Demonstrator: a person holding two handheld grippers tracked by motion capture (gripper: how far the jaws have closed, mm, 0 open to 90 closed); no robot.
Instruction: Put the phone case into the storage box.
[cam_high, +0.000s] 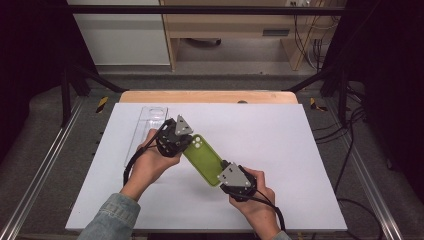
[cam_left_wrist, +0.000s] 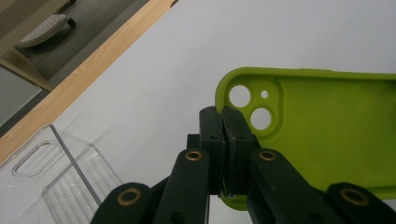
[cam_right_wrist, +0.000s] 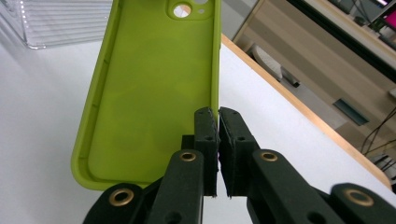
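I have the lime-green phone case (cam_high: 203, 159) pinched at both ends, held between my two grippers over the middle of the white board (cam_high: 280, 145), a little nearer its near edge than its far one. My left gripper (cam_left_wrist: 223, 122) has its jaws clamped tight on the case's rim at the camera-cutout corner. My right gripper (cam_right_wrist: 218, 122) is closed on the side wall near the opposite, bottom end; its jaws are narrow with the thin rim between the pads. The case runs diagonally, its open inside facing up. A clear plastic tray (cam_high: 145, 131) lies along the board's left side, toward the far left corner, just beyond my left hand (cam_high: 150, 165).
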